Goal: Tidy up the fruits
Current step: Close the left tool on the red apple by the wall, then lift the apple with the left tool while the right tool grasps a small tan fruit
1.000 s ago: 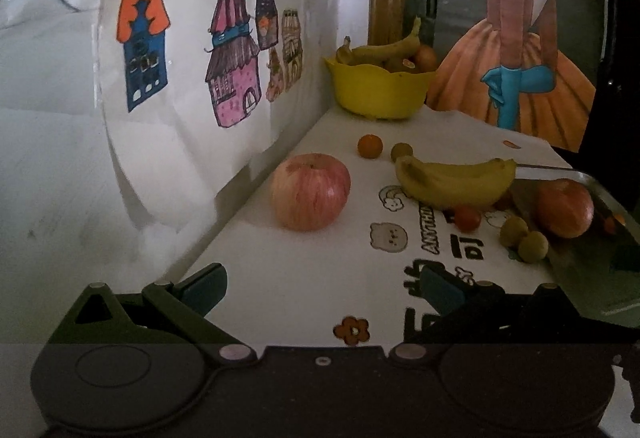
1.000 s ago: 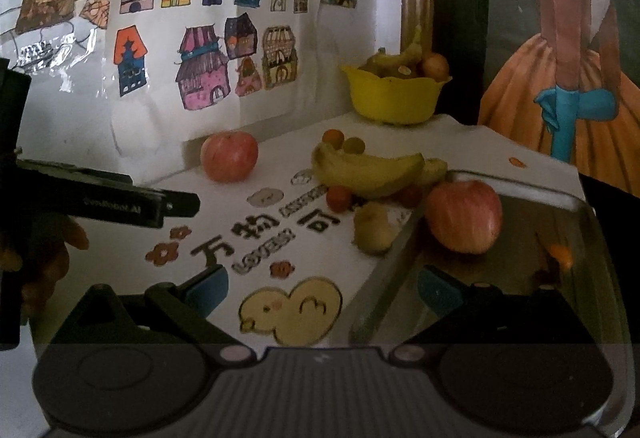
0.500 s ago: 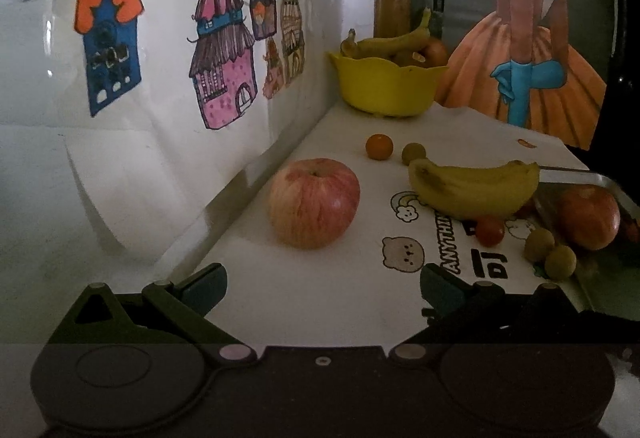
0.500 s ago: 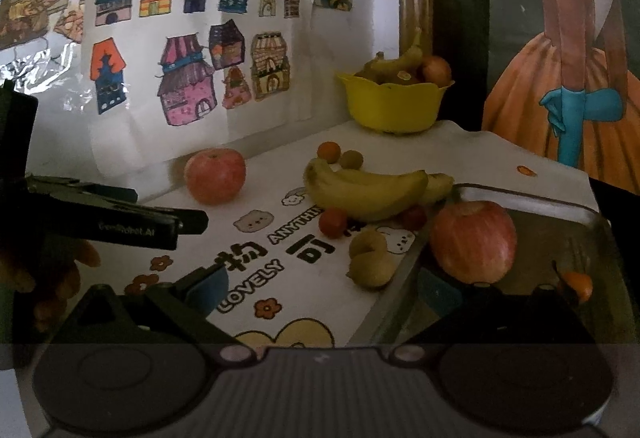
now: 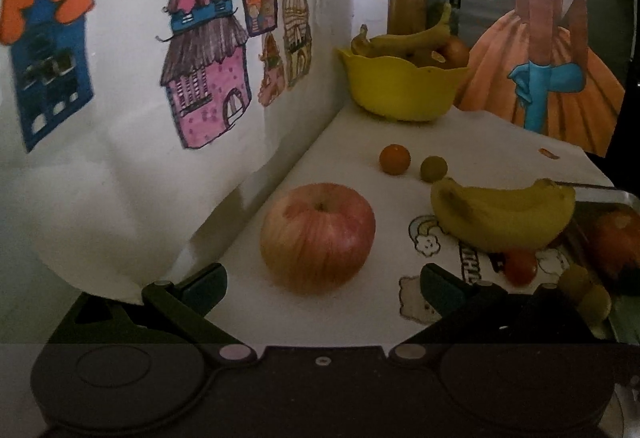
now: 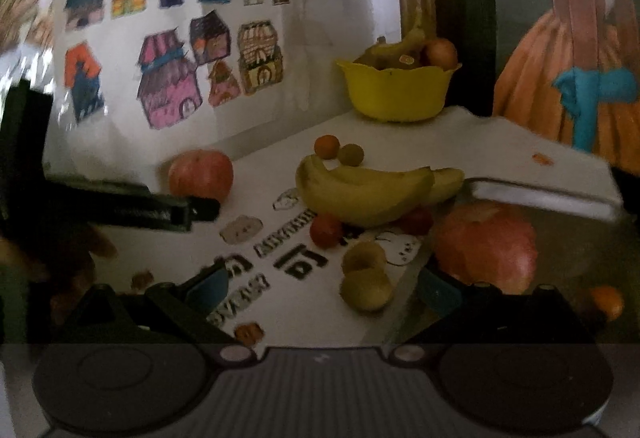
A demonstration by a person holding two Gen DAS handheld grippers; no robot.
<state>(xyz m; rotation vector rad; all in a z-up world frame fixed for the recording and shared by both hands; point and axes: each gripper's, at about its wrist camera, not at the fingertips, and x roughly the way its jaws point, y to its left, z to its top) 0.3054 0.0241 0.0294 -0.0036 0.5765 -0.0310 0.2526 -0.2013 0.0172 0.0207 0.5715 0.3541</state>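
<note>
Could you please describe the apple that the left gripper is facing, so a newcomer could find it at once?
Start at the white wall with house drawings. Below it, on the white printed tablecloth, stands a streaked red-yellow apple, alone. The other red apple lies in the metal tray, beyond the yellow bananas.

The left wrist view sits low and close behind the near apple [image 5: 318, 238], facing the yellow bowl [image 5: 400, 88] at 12 o'clock, while the right wrist view, higher and farther back, shares apple [image 6: 201, 174], bananas [image 6: 364, 190] and bowl [image 6: 396, 90].
</note>
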